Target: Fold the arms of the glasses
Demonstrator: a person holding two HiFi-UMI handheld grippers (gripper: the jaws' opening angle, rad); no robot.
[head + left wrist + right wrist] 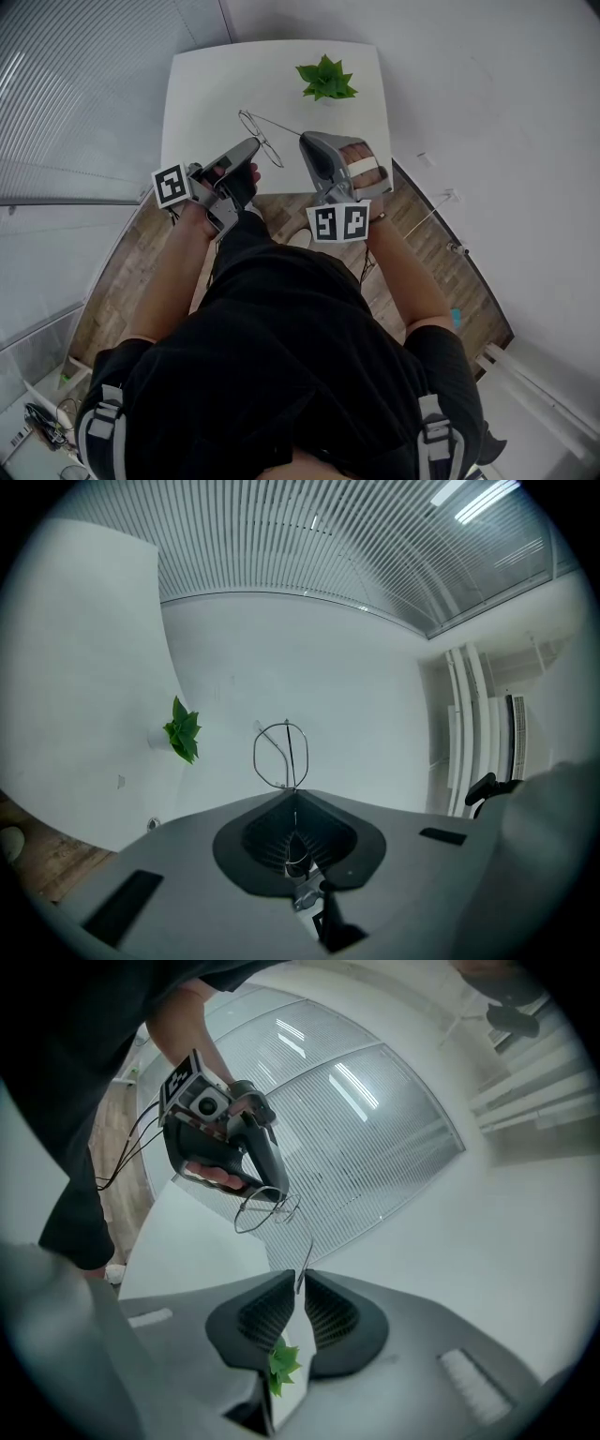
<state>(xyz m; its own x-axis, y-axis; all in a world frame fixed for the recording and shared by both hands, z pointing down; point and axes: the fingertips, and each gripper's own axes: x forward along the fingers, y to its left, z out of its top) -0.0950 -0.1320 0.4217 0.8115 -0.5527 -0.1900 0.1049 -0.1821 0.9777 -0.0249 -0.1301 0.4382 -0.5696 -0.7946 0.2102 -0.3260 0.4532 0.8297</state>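
a person holds wire-rimmed glasses in the air above a white table. the left gripper is clamped on the frame beside a lens; the right gripper pinches the tip of one temple arm. best to swing that arm gently inward about its hinge, keeping the frame steady. a small plant stands well apart, near the far edge, leaving open room
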